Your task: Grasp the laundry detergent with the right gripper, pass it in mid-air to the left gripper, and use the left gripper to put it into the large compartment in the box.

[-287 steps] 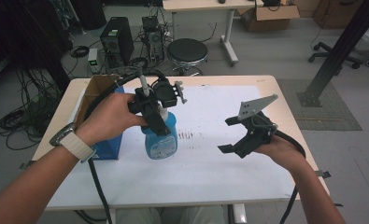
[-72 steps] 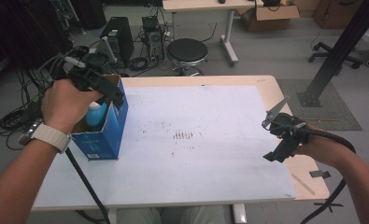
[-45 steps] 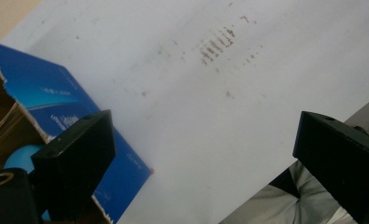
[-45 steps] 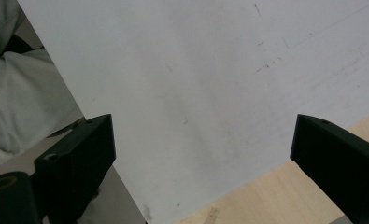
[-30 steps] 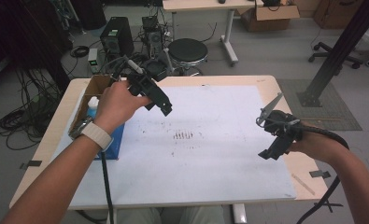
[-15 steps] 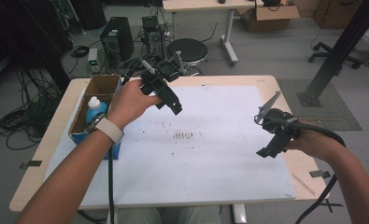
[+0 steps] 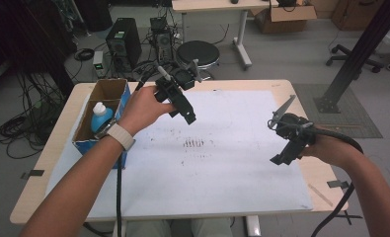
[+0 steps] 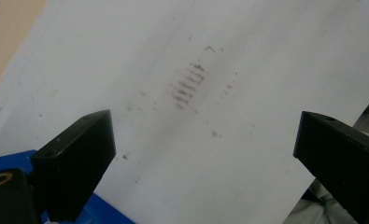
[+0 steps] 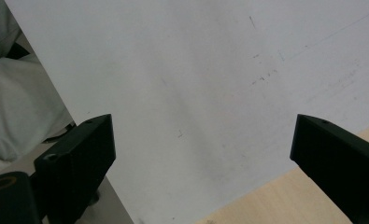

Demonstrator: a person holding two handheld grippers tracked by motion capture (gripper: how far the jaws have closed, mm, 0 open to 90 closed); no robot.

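A blue cardboard box (image 7: 82, 140) stands at the table's left edge with a blue spray bottle (image 7: 101, 117) upright inside it. My left gripper (image 7: 182, 114) hovers over the far middle of the white sheet (image 7: 222, 168), to the right of the box. Its jaws stand wide open with nothing between them (image 8: 203, 135), above a patch of brown marks (image 8: 188, 84). My right gripper (image 7: 280, 143) hangs near the sheet's right edge, tilted downward. Its jaws are also wide open and empty (image 9: 201, 135) over bare sheet (image 9: 196, 70).
The wooden table (image 7: 326, 168) shows as a border around the sheet, with bits of tape near its right corner. Brown marks (image 7: 195, 143) lie mid-sheet. Beyond the table are a black stool (image 7: 197, 52), computer towers and cables on the floor. The person's light clothing (image 9: 9, 102) lies past the near edge.
My left gripper has moved away from the box, right and forward over the sheet, with the bottle left standing in the box. The right gripper has drifted slightly left.
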